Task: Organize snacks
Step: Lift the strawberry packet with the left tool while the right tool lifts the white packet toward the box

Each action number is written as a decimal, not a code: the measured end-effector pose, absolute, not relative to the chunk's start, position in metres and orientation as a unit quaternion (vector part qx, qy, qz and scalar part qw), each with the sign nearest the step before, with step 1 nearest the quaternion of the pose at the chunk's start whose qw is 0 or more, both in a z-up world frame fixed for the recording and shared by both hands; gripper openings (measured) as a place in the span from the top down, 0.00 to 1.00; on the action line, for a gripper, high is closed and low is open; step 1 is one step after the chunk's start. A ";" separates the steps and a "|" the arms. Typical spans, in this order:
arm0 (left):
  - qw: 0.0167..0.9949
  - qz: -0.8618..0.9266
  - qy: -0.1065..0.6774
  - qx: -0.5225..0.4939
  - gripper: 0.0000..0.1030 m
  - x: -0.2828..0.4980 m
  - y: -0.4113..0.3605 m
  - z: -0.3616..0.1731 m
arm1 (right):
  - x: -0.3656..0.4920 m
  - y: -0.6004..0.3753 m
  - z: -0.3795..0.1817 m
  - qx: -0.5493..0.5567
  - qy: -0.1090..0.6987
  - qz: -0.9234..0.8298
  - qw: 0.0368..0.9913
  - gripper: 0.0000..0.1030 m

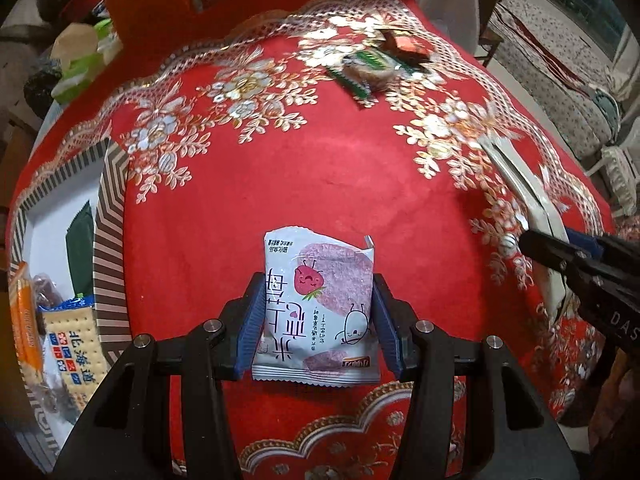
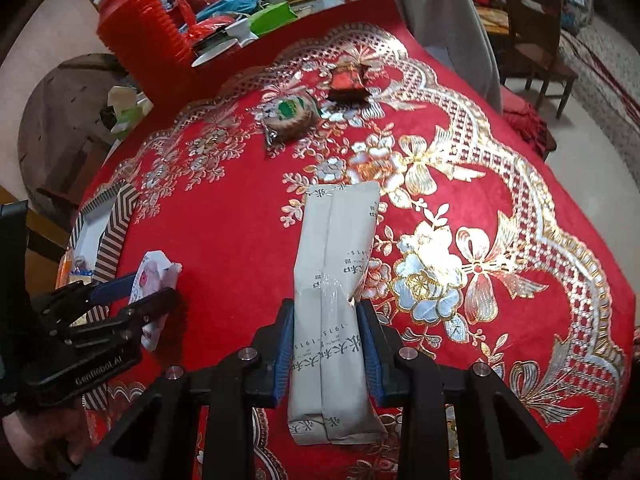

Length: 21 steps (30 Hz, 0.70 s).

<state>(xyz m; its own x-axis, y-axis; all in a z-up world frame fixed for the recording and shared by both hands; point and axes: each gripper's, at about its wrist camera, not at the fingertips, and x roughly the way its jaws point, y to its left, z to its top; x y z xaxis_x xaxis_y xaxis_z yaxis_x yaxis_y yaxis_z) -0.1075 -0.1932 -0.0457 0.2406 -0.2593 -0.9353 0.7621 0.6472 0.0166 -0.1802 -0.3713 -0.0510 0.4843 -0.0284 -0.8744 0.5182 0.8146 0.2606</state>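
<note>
the strawberry snack bag (image 1: 320, 304) is pinched tight by the left gripper (image 1: 318, 320) and the long grey packet (image 2: 334, 312) by the right gripper (image 2: 326, 344), likely so both can be carried to the striped box (image 1: 110, 240) nearby.

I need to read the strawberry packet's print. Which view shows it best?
The left wrist view: the strawberry packet faces the camera, centred in the left gripper. The right wrist view shows only its crumpled pink-white end, largely hidden behind that gripper.
</note>
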 end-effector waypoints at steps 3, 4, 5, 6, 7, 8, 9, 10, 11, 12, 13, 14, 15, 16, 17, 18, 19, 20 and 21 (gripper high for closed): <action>0.751 -0.342 0.507 0.250 0.51 -0.108 -0.195 -0.045 | -0.180 -0.367 -0.046 0.243 0.478 -0.168 0.827 0.71; 0.751 -0.341 0.506 0.250 0.51 -0.106 -0.197 -0.045 | -0.180 -0.366 -0.045 0.241 0.477 -0.167 0.828 0.71; 0.753 -0.340 0.506 0.250 0.51 -0.108 -0.195 -0.044 | -0.181 -0.365 -0.044 0.240 0.475 -0.167 0.830 0.71; 0.753 -0.339 0.506 0.249 0.51 -0.107 -0.196 -0.044 | -0.181 -0.364 -0.042 0.235 0.474 -0.167 0.832 0.71; 0.754 -0.338 0.505 0.249 0.51 -0.108 -0.196 -0.044 | -0.181 -0.362 -0.041 0.230 0.474 -0.167 0.834 0.71; 0.755 -0.336 0.506 0.248 0.51 -0.108 -0.195 -0.043 | -0.181 -0.361 -0.040 0.228 0.473 -0.165 0.835 0.71; 0.755 -0.335 0.506 0.248 0.51 -0.109 -0.193 -0.043 | -0.181 -0.360 -0.039 0.227 0.473 -0.164 0.835 0.71; 0.756 -0.334 0.505 0.248 0.51 -0.111 -0.192 -0.042 | -0.181 -0.359 -0.038 0.224 0.472 -0.164 0.837 0.71; 0.757 -0.334 0.504 0.247 0.51 -0.112 -0.190 -0.041 | -0.181 -0.358 -0.037 0.222 0.472 -0.163 0.837 0.71; 0.758 -0.333 0.504 0.247 0.51 -0.112 -0.189 -0.040 | -0.181 -0.357 -0.036 0.221 0.471 -0.162 0.838 0.71; 0.759 -0.332 0.503 0.245 0.51 -0.113 -0.187 -0.038 | -0.180 -0.356 -0.035 0.219 0.471 -0.161 0.839 0.71; 0.762 -0.330 0.501 0.243 0.51 -0.112 -0.185 -0.037 | -0.180 -0.355 -0.035 0.218 0.471 -0.160 0.840 0.71; 0.764 -0.330 0.500 0.242 0.51 -0.112 -0.183 -0.035 | -0.179 -0.353 -0.034 0.218 0.470 -0.159 0.840 0.71; 0.765 -0.328 0.498 0.241 0.51 -0.111 -0.181 -0.034 | -0.177 -0.352 -0.033 0.216 0.469 -0.157 0.842 0.71; 0.767 -0.328 0.496 0.240 0.51 -0.110 -0.178 -0.032 | -0.176 -0.350 -0.032 0.214 0.469 -0.156 0.842 0.71; 0.770 -0.326 0.495 0.237 0.51 -0.109 -0.176 -0.031 | -0.174 -0.348 -0.032 0.213 0.469 -0.154 0.843 0.71; 0.771 -0.324 0.494 0.236 0.51 -0.107 -0.173 -0.030 | -0.172 -0.345 -0.030 0.210 0.468 -0.152 0.845 0.71; 0.774 -0.322 0.493 0.233 0.51 -0.105 -0.170 -0.028 | -0.170 -0.343 -0.029 0.208 0.468 -0.151 0.845 0.71; 0.775 -0.321 0.493 0.231 0.51 -0.104 -0.168 -0.027 | -0.168 -0.341 -0.028 0.206 0.468 -0.150 0.846 0.71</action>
<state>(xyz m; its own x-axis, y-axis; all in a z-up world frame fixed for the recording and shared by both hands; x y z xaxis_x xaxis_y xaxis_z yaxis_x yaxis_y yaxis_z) -0.1037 -0.1676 -0.0271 0.3073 -0.2694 -0.9127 0.7247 0.6878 0.0410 -0.1684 -0.3408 -0.0281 0.5175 -0.0613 -0.8535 0.4461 0.8705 0.2079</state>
